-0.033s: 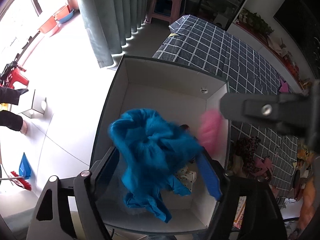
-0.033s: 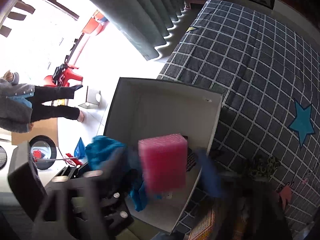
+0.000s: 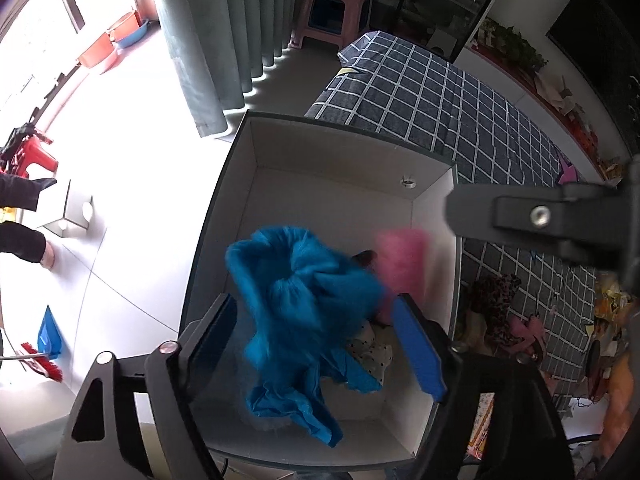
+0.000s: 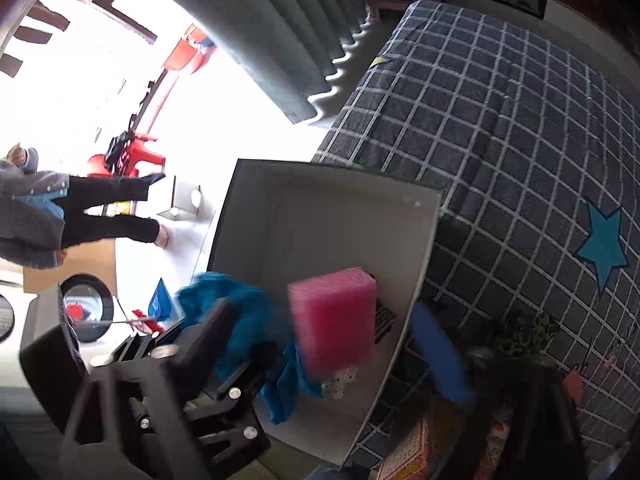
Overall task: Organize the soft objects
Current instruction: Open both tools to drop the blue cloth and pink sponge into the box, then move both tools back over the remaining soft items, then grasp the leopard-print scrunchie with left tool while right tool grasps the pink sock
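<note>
The left hand-held gripper [image 3: 316, 344] stands wide open over the white box [image 3: 328, 152], the motion-blurred blue cloth [image 3: 304, 292] between its fingers, contact unclear. The right hand-held gripper [image 4: 332, 344] looks open too; the pink sponge [image 4: 332, 316] blurs before it, grip uncertain. A polka-dot item [image 3: 374, 354] is mostly hidden beneath the cloth.

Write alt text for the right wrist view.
A pink sponge block, motion-blurred, is in mid-air between the right tool's open fingers, above a white-lined storage box. A blue fuzzy garment hangs over the box beside it, with the left tool in front; a checked bedspread lies right.
</note>
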A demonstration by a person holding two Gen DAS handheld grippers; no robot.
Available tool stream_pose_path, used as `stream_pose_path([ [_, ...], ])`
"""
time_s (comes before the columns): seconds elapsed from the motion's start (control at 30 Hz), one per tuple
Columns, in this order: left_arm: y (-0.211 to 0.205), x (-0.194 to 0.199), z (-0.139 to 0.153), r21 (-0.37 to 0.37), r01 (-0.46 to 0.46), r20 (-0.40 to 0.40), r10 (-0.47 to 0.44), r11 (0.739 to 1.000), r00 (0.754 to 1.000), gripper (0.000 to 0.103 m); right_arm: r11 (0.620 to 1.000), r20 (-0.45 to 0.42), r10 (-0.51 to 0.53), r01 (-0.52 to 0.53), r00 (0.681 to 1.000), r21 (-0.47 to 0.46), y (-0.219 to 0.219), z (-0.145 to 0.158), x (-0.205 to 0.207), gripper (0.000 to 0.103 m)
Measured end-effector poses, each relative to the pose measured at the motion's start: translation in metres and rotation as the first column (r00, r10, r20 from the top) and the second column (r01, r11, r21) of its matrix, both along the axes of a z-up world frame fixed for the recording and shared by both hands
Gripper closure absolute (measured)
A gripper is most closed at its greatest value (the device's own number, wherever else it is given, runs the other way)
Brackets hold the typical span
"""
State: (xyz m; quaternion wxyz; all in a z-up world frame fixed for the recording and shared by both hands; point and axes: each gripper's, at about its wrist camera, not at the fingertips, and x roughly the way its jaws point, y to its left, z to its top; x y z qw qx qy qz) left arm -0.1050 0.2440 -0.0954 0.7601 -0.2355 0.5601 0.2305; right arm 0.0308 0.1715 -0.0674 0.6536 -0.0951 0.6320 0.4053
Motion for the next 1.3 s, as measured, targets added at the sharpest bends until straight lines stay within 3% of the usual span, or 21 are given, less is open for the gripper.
stream_pose_path([
  [0.07, 0.001, 0.001, -0.001, 0.006, -0.018, -0.019, 0.018, 1.000, 1.000, 0.000, 1.000, -0.005, -0.003, 0.003, 1.000, -0.003, -0.004, 0.000, 0.003, 0.010],
  [0.13, 0.003, 0.002, -0.002, -0.032, -0.028, -0.005, 0.028, 0.999, 1.000, 0.000, 1.000, 0.010, -0.023, 0.023, 1.000, -0.012, -0.011, 0.001, 0.008, 0.000],
  [0.3, 0.000, 0.010, 0.008, -0.092, -0.018, 0.051, 0.023, 0.996, 0.998, 0.000, 0.997, -0.030, -0.078, 0.078, 0.996, 0.008, -0.039, 0.004, 0.023, 0.000],
  [0.47, -0.011, 0.034, 0.018, -0.215, 0.068, 0.092, -0.049, 0.974, 0.995, 0.000, 0.991, -0.037, -0.135, 0.134, 0.990, -0.016, -0.086, 0.006, 0.045, 0.000],
  [0.57, -0.024, 0.050, 0.020, -0.244, 0.112, 0.091, -0.092, 0.963, 0.992, 0.000, 0.979, -0.045, -0.197, 0.194, 0.979, -0.062, -0.122, -0.002, 0.062, 0.000],
  [0.7, -0.045, 0.074, 0.016, -0.315, 0.171, 0.079, -0.154, 0.933, 0.985, 0.000, 0.947, -0.050, -0.284, 0.272, 0.958, -0.170, -0.170, -0.031, 0.080, 0.000],
  [0.87, -0.078, 0.096, 0.014, -0.317, 0.234, 0.046, -0.231, 0.919, 0.972, 0.000, 0.916, -0.128, -0.355, 0.317, 0.926, -0.247, -0.204, -0.078, 0.084, 0.000],
  [1.07, -0.095, 0.103, 0.011, -0.330, 0.229, 0.009, -0.239, 0.916, 0.971, 0.000, 0.895, -0.073, -0.278, 0.231, 0.958, -0.380, -0.214, -0.126, 0.072, 0.000],
  [1.2, -0.102, 0.109, 0.007, -0.328, 0.225, -0.025, -0.247, 0.917, 0.969, 0.000, 0.902, -0.130, -0.238, 0.170, 0.962, -0.396, -0.211, -0.153, 0.065, 0.000],
  [1.3, -0.111, 0.119, -0.001, -0.344, 0.222, -0.056, -0.256, 0.912, 0.965, 0.000, 0.899, -0.122, -0.195, 0.128, 0.973, -0.420, -0.201, -0.170, 0.062, 0.000],
])
